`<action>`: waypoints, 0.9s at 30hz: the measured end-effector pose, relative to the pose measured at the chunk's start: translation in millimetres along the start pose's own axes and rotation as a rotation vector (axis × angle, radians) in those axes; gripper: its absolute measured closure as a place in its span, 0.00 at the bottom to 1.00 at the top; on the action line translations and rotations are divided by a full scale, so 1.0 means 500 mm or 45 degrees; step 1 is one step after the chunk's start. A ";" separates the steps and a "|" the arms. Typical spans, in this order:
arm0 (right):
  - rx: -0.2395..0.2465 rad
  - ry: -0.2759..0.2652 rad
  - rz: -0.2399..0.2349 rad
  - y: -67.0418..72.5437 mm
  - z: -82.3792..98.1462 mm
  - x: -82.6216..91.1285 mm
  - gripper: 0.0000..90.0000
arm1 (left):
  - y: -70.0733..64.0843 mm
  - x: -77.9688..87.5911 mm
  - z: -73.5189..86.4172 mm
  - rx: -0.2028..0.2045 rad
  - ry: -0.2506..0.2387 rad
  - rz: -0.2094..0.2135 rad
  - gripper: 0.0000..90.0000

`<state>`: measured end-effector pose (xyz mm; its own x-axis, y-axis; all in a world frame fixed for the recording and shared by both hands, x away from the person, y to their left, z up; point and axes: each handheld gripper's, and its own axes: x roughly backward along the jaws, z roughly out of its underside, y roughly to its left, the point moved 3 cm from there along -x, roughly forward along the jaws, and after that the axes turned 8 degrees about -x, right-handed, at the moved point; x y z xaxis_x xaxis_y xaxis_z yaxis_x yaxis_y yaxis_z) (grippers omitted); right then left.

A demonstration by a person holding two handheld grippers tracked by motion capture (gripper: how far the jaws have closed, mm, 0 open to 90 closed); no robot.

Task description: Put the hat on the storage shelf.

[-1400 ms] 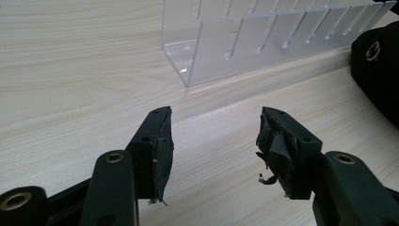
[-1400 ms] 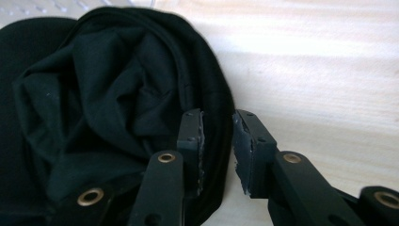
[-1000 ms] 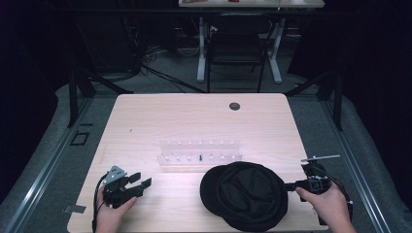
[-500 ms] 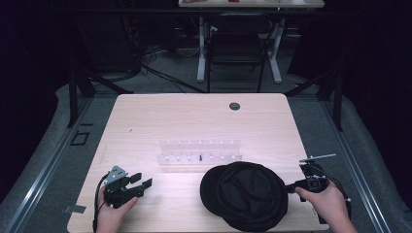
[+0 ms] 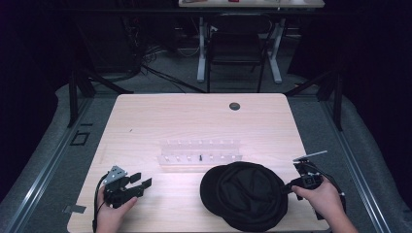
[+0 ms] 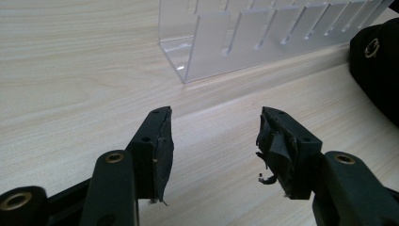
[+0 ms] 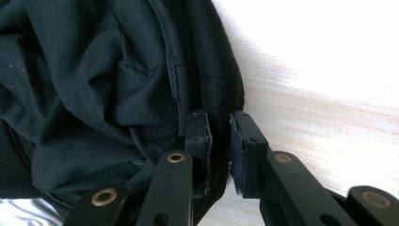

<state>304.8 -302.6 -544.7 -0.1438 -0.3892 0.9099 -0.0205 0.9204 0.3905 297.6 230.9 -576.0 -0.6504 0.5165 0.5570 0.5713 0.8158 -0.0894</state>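
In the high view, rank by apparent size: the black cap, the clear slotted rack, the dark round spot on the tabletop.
1. Black cap, largest.
2. Clear slotted rack, smaller in area, though it lies farther from the camera, so this is less sure.
3. Dark round spot, plainly smallest.

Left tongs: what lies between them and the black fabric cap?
Only bare light wooden table separates left tongs from black fabric cap, in the high view.
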 end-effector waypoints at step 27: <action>-0.042 0.094 -0.067 0.006 -0.013 0.008 0.98 | -0.001 -0.004 0.000 0.003 0.013 0.012 0.51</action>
<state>310.4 -301.7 -538.9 -0.0704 -0.4401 0.8952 0.0062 0.8972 0.4416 298.5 229.3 -576.8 -0.6398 0.5214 0.5646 0.5762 0.8116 -0.0966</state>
